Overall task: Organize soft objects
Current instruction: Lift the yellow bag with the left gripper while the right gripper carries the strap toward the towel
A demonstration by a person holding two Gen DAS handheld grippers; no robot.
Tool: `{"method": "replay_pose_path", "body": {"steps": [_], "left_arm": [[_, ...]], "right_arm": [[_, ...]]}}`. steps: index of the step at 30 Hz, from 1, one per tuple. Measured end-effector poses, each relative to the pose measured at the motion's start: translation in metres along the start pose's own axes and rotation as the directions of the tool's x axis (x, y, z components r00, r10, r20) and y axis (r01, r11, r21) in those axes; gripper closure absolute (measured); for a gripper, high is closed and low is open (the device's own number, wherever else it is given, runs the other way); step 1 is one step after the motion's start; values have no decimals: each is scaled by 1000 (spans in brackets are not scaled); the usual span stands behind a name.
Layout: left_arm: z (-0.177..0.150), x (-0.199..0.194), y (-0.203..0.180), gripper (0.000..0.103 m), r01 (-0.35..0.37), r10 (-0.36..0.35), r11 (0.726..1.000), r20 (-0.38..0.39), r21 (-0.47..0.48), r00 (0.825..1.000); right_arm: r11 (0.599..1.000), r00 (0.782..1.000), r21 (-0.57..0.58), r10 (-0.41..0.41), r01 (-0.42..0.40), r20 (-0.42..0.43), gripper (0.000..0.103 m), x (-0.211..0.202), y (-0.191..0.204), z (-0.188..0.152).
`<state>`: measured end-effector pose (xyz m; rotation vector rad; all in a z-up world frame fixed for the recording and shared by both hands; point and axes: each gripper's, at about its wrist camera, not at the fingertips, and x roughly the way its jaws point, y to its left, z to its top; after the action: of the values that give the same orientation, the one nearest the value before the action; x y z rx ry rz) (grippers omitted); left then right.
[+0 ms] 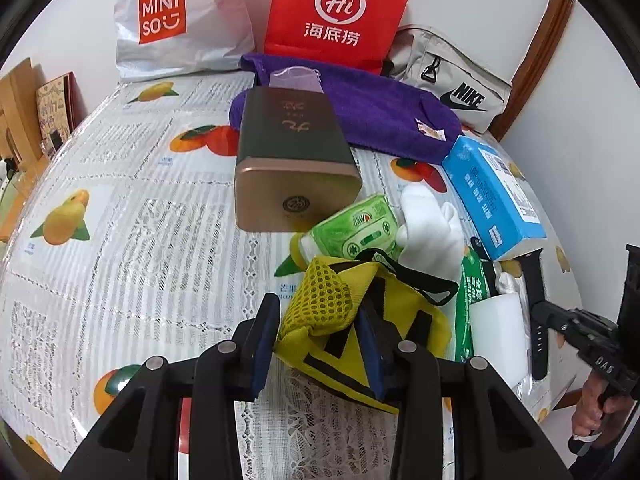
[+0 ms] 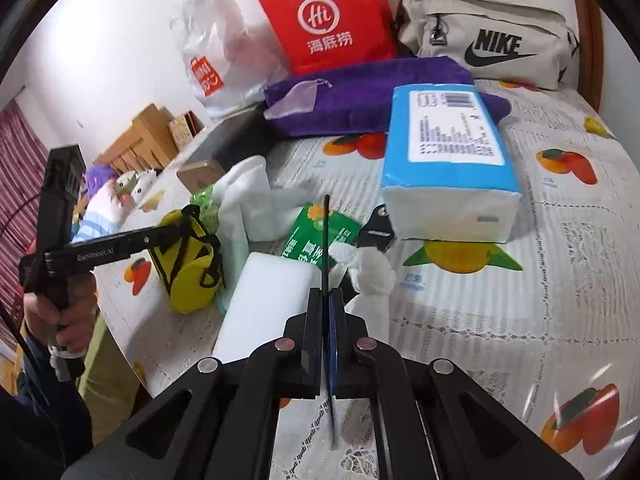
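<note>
Two tongs, one yellow pouch, one black strap, one tissue pack

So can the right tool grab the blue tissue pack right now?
Probably not yet. The right tool is shut on a thin black strap, so its jaws are busy. The blue tissue pack lies just ahead with its near side uncovered, so once the strap is dropped, likely yes.

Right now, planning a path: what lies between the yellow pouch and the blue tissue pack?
A white glove and a green packet lie between the yellow pouch and the tissue pack, in the left wrist view.
</note>
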<state>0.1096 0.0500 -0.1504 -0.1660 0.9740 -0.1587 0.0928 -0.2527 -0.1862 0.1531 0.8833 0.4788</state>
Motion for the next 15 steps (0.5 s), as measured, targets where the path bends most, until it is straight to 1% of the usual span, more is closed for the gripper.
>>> {"method": "replay_pose_path", "body": {"steps": [3,5,9,12,15], "left_arm": [[3,-8,3,68,-5,5,1000,22,-8,1000],[6,-13,5,68,-11,11,1000,34,-16,999],[13,-24,8,69,-23,25,999,59,-28,998],[20,-30,11,70,-35,38,999,72,-40,997],[27,-35,11,71,-35,39,998,87,-49,995]], "right_arm": [[996,998,75,42,-46,49,100,-17,-14,4],[992,996,108,51,-59,74,100,-24,-20,6],[991,994,130,18,-32,105,100,-38,-29,12],[989,993,144,3,-20,118,100,-46,-36,18],[989,992,144,-29,11,120,100,-50,-42,25]]}}
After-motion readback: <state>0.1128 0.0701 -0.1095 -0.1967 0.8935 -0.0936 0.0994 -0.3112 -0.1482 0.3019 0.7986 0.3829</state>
